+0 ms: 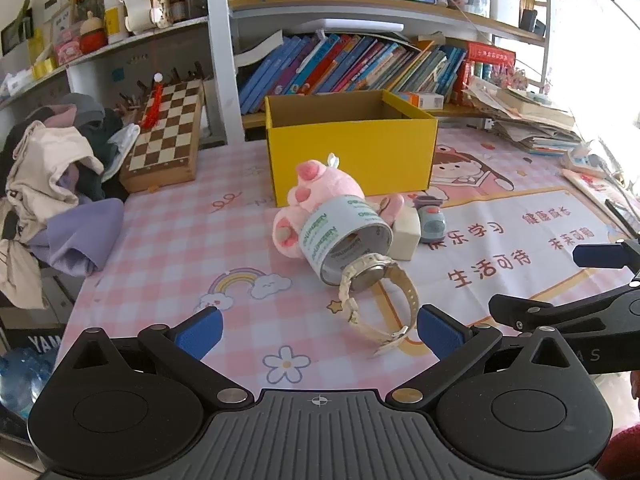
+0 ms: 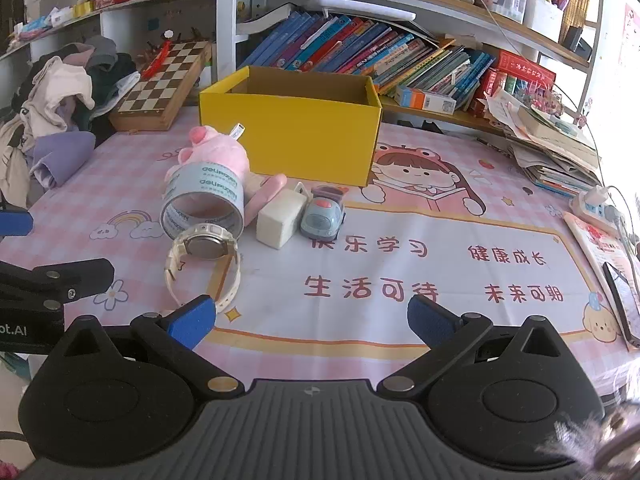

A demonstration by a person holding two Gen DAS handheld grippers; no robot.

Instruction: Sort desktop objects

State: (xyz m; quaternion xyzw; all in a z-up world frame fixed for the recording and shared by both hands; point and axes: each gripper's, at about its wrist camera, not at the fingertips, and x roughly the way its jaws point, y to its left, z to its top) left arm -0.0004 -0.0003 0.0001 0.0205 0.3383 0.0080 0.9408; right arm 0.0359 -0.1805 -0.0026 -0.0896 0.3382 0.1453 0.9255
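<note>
Left wrist view, nearest first: left claw point(image 1: 318, 330) spread fully wide, grasping nothing, angled down at the bench point(image 1: 160, 240) with its pink checked mat. Between the blue pads point(image 1: 438, 330), toward the right one, a cream watch point(image 1: 378, 300) standing on edge, strap looped, its face leaning on the open mouth of a tape roll point(image 1: 344, 240). Roll lying on its side, axis running from the near mouth back and left toward a pink plush toy point(image 1: 316, 196) pressed against it. Just right of the roll, a white block point(image 1: 406, 236), then a small toy car point(image 1: 430, 220). Farthest, an open yellow box point(image 1: 352, 148), likely the drop point.

Right wrist view: right claw point(image 2: 312, 320) likewise wide and empty, hovering over bare mat, watch point(image 2: 204, 260) off its left pad. Car point(image 2: 323, 218) with its rounded end facing the camera, long axis near-to-far; block point(image 2: 280, 218) touching it.

Probable risks, judged from the layout: closing on the watch may slide the strap loop off the pads, since only thin, springy band is offered; lifting it could free the roll to trundle along the bench. Reaching for the roll first would topple the watch. Crowding of both claws over one cluster invites a knock between them.
</note>
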